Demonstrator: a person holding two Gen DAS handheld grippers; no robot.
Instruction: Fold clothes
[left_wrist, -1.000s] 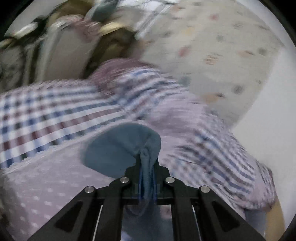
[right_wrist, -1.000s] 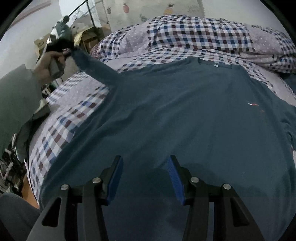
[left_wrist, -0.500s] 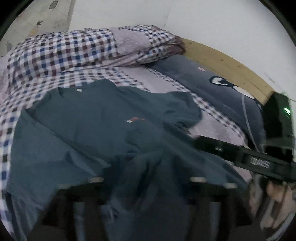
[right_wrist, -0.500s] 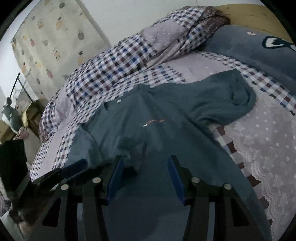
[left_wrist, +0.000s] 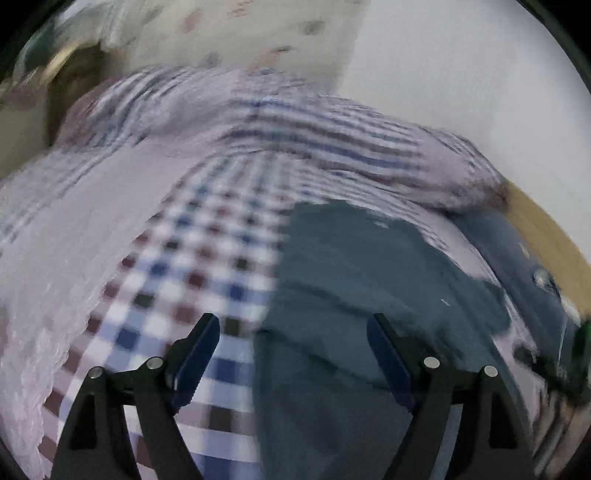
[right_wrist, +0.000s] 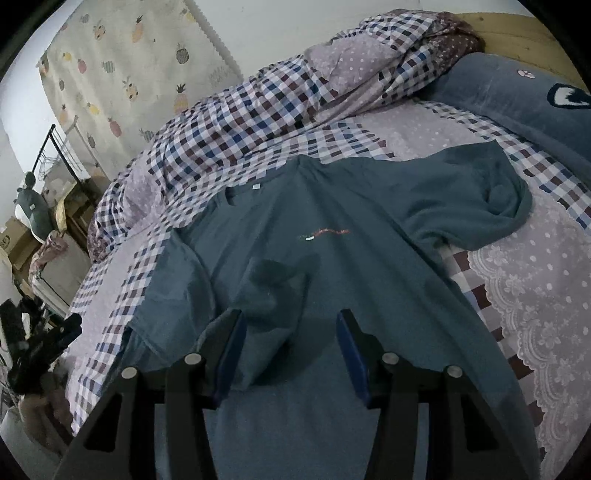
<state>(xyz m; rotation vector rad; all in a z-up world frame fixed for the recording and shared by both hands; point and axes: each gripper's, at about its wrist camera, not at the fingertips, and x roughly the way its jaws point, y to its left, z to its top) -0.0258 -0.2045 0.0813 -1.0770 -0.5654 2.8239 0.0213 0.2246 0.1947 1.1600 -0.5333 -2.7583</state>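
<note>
A dark teal long-sleeved shirt (right_wrist: 332, 258) lies face up on the bed, collar toward the far side. Its left sleeve (right_wrist: 269, 291) is folded in over the chest; its right sleeve (right_wrist: 480, 206) lies bunched out to the right. My right gripper (right_wrist: 290, 350) hovers open over the lower body of the shirt, holding nothing. My left gripper (left_wrist: 293, 354) is open and empty above the shirt's left edge (left_wrist: 354, 295), in a motion-blurred view. In the right wrist view the left gripper (right_wrist: 44, 343) shows at the far left beside the bed.
The checked and dotted bed sheet (right_wrist: 535, 295) covers the bed. A rumpled checked duvet (right_wrist: 277, 96) lies along the far side. A blue pillow (right_wrist: 517, 96) rests by the wooden headboard (right_wrist: 524, 33). Shelves and boxes (right_wrist: 55, 221) stand to the left of the bed.
My left gripper let go of the left sleeve, which now lies folded across the chest, and swung back to the left. My right gripper stayed open over the shirt.
</note>
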